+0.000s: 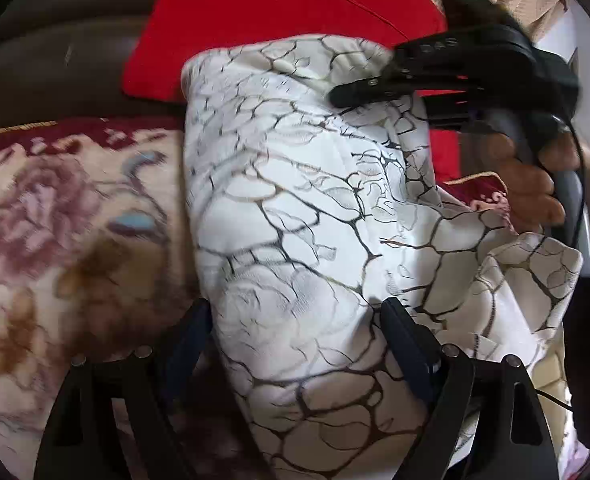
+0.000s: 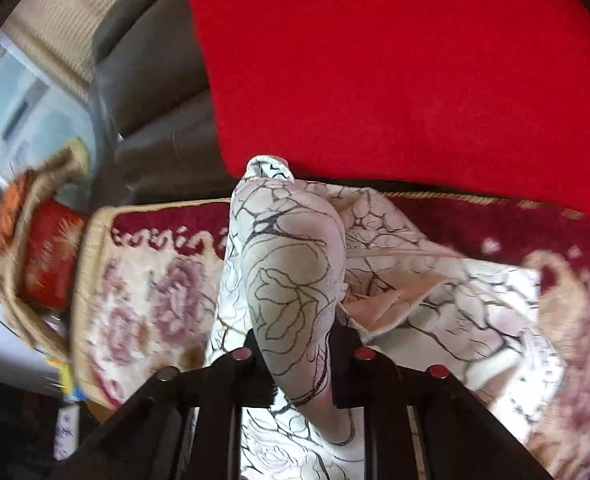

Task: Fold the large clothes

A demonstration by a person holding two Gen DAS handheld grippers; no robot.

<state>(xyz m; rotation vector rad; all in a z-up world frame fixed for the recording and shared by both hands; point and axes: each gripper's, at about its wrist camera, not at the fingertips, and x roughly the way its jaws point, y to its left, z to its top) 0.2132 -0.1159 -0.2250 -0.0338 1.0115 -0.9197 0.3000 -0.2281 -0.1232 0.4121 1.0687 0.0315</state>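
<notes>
A white garment [image 1: 295, 200] printed with dark vein-like lines and flower outlines lies bunched on a floral sofa cover [image 1: 75, 220]. My left gripper [image 1: 295, 340] is open, its two dark fingers standing wide on either side of a thick roll of the garment. In the left wrist view, my right gripper [image 1: 343, 94] reaches in from the upper right, held by a person's hand [image 1: 535, 196], its tips at the cloth's far edge. In the right wrist view, the right gripper [image 2: 299, 360] is shut on a raised fold of the garment [image 2: 291, 280], which rises in a hump in front of the fingers.
A red cushion [image 2: 415, 80] leans against the brown leather sofa back [image 2: 155, 80] just behind the garment. The floral cover [image 2: 155, 300] has a dark red border. A woven basket holding a red packet [image 2: 51, 264] stands off the sofa's left end.
</notes>
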